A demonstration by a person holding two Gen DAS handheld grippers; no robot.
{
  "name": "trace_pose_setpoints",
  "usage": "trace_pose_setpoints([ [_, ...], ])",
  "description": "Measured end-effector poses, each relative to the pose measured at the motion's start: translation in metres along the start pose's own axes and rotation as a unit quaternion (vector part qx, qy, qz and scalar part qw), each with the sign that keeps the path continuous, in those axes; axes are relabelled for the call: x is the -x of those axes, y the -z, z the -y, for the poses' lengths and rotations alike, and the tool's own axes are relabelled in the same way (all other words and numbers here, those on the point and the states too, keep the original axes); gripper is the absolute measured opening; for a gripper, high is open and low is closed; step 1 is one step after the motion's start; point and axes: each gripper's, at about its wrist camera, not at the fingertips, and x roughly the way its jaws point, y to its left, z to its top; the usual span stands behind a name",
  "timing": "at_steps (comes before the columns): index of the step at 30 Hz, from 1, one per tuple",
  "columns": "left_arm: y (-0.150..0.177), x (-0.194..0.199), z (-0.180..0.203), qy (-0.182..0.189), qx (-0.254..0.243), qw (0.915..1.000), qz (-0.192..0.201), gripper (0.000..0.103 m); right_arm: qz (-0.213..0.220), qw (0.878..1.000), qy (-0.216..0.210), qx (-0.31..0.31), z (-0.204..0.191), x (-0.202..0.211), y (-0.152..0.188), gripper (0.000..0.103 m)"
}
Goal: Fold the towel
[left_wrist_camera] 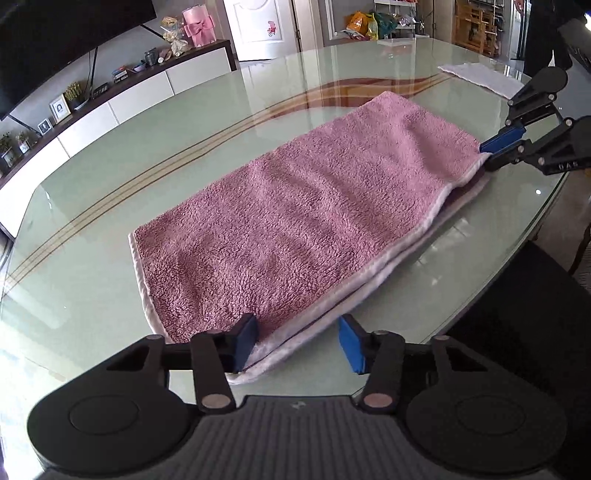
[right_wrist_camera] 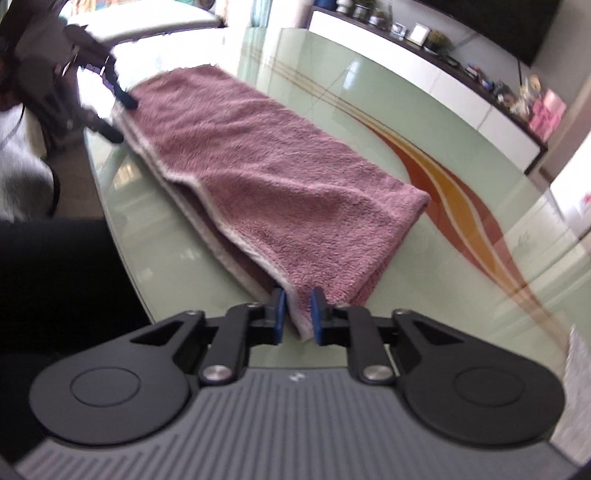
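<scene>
A pink towel [left_wrist_camera: 295,214], folded in half lengthwise, is laid flat along the near side of a glass surface [left_wrist_camera: 110,177], its white-trimmed open edges stacked toward the surface's rim and its folded edge turned toward the middle. One near corner is straddled by the left tool [left_wrist_camera: 298,343], whose blue pads are spread wide, one resting on the pile and the other off the hem on bare glass; nothing is gripped. The opposite end's corner is taken between the pads of the right tool [right_wrist_camera: 297,314], which stand narrowly apart with the trimmed corner between them; whether the cloth is actually pinched cannot be told. Broad bare glass is seen beyond the folded edge, while only a narrow strip separates the hems from the rim. A white cloth [left_wrist_camera: 480,77] lies well apart at the far end. A sideboard [left_wrist_camera: 122,99] with frames and a pink bowed box [left_wrist_camera: 199,22] lines the wall. No legible writing is seen.
</scene>
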Motion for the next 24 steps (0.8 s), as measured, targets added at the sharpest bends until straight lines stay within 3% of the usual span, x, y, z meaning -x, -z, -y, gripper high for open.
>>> trace_pose_setpoints([
  [8,-0.003,0.003,-0.01,0.004,0.02,0.9998,-0.003,0.029,0.04,0.997,-0.015,-0.059,0.01,0.015,-0.007,0.007],
  [15,-0.011,0.006,-0.02,0.013,0.054,0.9984,0.003,0.012,0.074,0.994,-0.002,-0.078,0.021,0.03,-0.025,0.007],
  [24,-0.04,0.022,-0.038,-0.005,0.071,0.997,0.033,0.009,0.109,0.991,0.022,-0.078,0.036,0.04,-0.053,0.007],
])
